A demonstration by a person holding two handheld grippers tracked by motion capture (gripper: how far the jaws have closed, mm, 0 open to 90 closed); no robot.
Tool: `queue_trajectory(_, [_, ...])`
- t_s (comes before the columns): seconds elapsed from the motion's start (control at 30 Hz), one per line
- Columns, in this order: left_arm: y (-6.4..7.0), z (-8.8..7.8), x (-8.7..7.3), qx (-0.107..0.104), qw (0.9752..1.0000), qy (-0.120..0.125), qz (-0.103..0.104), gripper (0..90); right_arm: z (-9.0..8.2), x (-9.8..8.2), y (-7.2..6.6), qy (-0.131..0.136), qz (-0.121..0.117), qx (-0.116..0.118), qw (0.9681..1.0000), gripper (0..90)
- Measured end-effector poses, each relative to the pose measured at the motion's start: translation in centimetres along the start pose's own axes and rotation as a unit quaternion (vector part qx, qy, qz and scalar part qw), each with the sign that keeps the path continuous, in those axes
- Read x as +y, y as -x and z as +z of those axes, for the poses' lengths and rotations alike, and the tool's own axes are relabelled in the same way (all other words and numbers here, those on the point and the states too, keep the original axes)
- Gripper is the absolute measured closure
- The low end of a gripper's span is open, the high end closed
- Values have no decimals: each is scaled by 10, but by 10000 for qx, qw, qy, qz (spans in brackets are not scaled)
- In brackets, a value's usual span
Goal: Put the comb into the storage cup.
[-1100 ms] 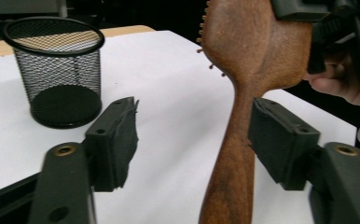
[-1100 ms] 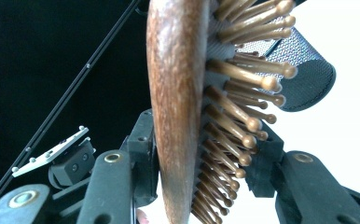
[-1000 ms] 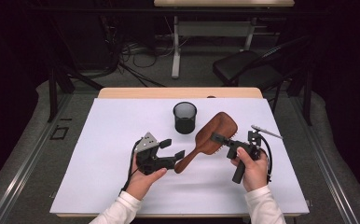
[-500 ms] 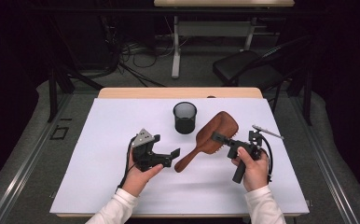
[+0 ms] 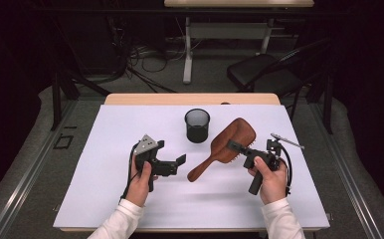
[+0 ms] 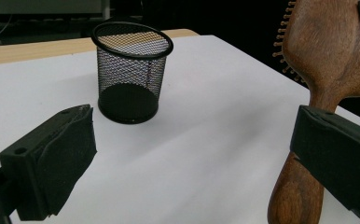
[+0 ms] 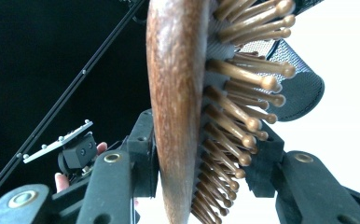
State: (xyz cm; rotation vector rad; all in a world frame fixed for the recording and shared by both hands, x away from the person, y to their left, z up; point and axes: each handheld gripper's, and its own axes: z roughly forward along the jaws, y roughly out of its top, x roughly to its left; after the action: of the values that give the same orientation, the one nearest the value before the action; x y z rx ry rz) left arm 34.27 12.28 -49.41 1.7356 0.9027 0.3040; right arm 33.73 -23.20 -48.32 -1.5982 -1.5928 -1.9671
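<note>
From the high view, you sit at a white worktop (image 5: pixel 105 199) laid over a wooden table (image 5: pixel 130 98) whose far edge shows as a tan strip. The room around it is dark, with grey floor, tangled cables, a white desk leg and a black chair (image 5: pixel 259 74) behind the far edge. A black mesh cup (image 5: pixel 197 125) stands near the middle of the far edge. Your left gripper (image 5: pixel 172 164) rests left of centre; its jaws have just been opening and now stand wide apart, with nothing pressed between them. Your right gripper (image 5: pixel 236 147) is clenched on the wooden hairbrush (image 5: pixel 230 142), which slants from the handle tip at the worktop's centre up toward the far right corner.

In the left gripper view, the two black jaws stand spread. The mesh cup (image 6: pixel 131 70) sits on bare white worktop (image 6: pixel 215 116) beyond them, and the hairbrush (image 6: pixel 327 56) handle runs just beside the right-hand jaw.

In the right gripper view, the jaws clamp the hairbrush (image 7: pixel 178 93) head edge-on, wooden back on one side, wooden bristles (image 7: pixel 243 107) on the other. The mesh cup (image 7: pixel 299 88) lies behind, against bright worktop (image 7: pixel 346 70).
</note>
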Motion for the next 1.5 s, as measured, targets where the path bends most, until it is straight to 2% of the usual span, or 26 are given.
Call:
queue_trajectory(0.13, [-1,-1,1,-20,10000,-19,2,2,-1,0,0,-43,-41,-69,10000,538])
queue_trajectory(0.4, [-1,-3,2,-29,10000,-65,65,2,-1,0,0,-29,-43,-50,10000,538])
queue_trajectory(0.8, [-3,-2,2,-63,9999,-129,-3,2,-1,0,0,101,-47,-58,9999,537])
queue_trajectory(0.93, [-3,-4,3,-62,9999,-127,-24,2,-3,1,1,74,-92,-91,9999,537])
queue_trajectory(1.1, [-6,-6,6,-68,9999,-129,-86,2,-2,1,0,166,-88,-48,9998,537])
queue_trajectory(1.5, [-14,-11,9,-23,9997,-169,-160,2,-3,1,1,277,-149,-152,9994,537])
